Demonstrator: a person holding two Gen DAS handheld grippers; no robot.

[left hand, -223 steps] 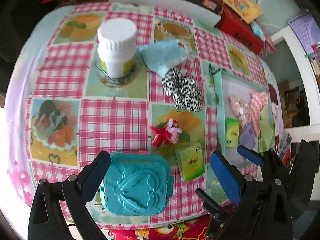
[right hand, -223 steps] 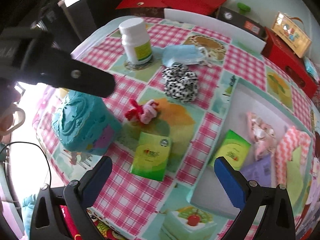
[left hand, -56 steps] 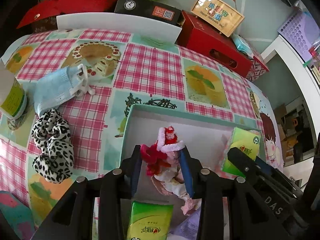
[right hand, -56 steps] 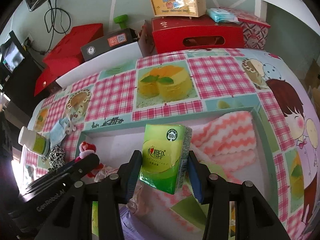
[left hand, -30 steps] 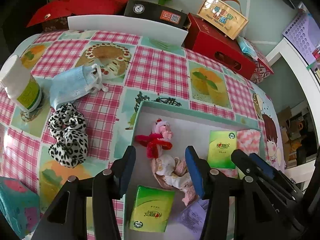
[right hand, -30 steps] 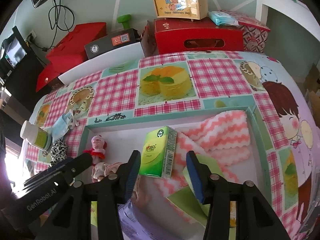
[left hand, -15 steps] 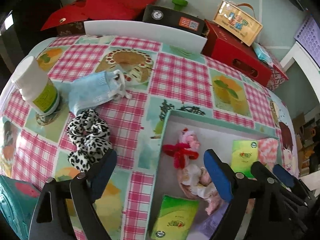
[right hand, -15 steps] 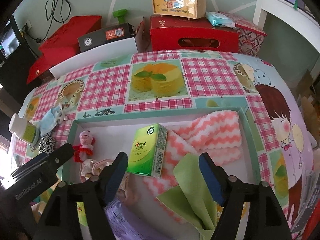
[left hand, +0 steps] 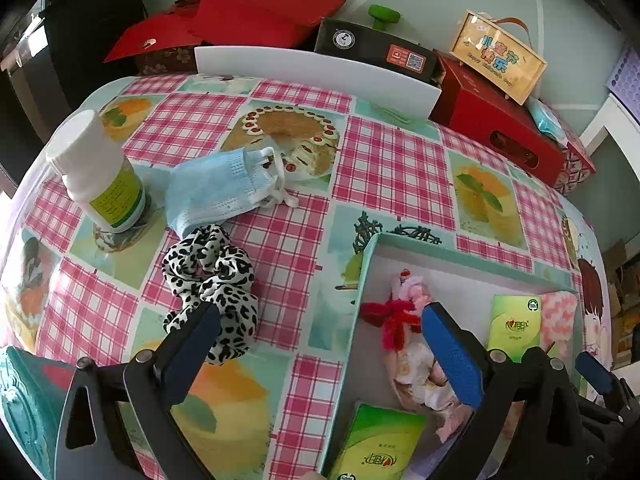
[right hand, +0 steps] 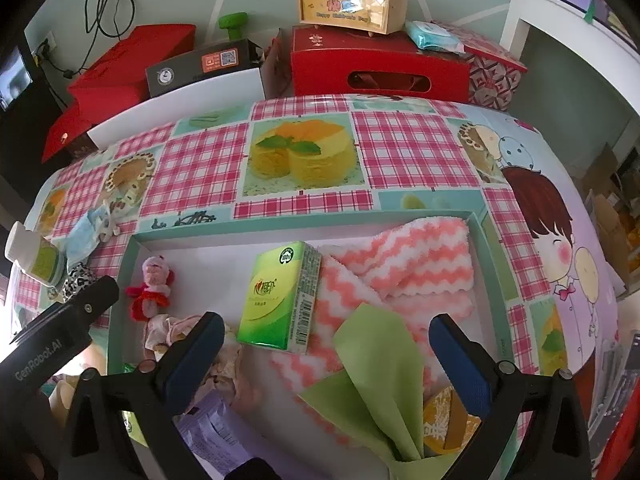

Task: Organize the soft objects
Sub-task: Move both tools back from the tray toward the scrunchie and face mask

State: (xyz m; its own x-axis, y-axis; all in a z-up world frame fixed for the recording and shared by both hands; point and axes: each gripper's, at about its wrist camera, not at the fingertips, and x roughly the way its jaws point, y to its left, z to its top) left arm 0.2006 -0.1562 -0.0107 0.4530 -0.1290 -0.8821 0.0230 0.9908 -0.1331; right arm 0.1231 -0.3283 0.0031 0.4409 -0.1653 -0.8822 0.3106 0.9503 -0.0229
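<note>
A teal-rimmed white tray [left hand: 366,264] [right hand: 304,220] holds a red-and-pink plush toy [left hand: 394,312] [right hand: 150,288], a green tissue pack [right hand: 280,300] [left hand: 514,326], a second green pack [left hand: 378,444], a pink zigzag towel [right hand: 420,260] and a green cloth [right hand: 380,372]. On the tablecloth left of the tray lie a leopard-print scrunchie [left hand: 212,272] and a blue face mask [left hand: 216,190]. My left gripper [left hand: 320,336] is open and empty, above the tray's left rim, near the scrunchie. My right gripper [right hand: 326,340] is open and empty over the tray.
A white pill bottle [left hand: 96,172] stands left of the mask. A teal embossed box [left hand: 20,400] sits at the front left. Red boxes [right hand: 376,68], a black box [left hand: 376,50] and a white board [left hand: 312,72] line the table's far edge.
Both grippers let go of the plush toy and the tissue pack in the tray, opened wide and pulled back. The left gripper has swung left toward the scrunchie.
</note>
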